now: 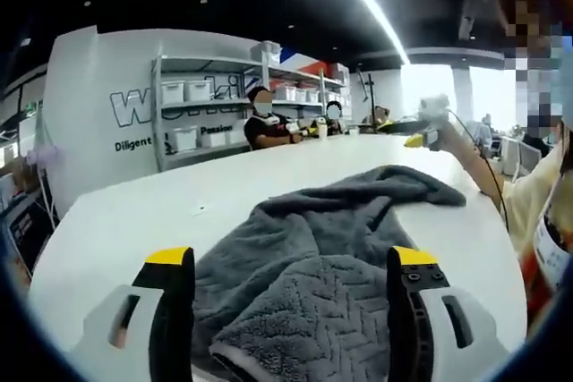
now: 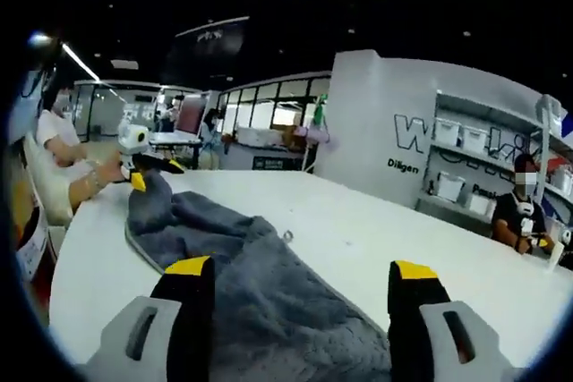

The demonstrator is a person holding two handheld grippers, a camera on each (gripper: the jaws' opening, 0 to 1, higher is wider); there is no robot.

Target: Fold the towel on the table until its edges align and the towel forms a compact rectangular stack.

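Left gripper view: the left gripper (image 1: 291, 310) stands spread over the crumpled grey towel (image 1: 327, 248) on the white table (image 1: 134, 221). Right gripper view: the right gripper (image 2: 291, 315) is spread too; the towel (image 2: 224, 257) stretches toward the far corner. Folding looks barely begun; next, pinch an edge. Shelves (image 2: 466, 167) are well clear.

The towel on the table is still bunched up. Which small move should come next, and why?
Probably bring the open left hand-held gripper down onto the towel's near raised fold and close on it. The towel lies crumpled on the table, edges not aligned, and this fold sits between the open jaws.
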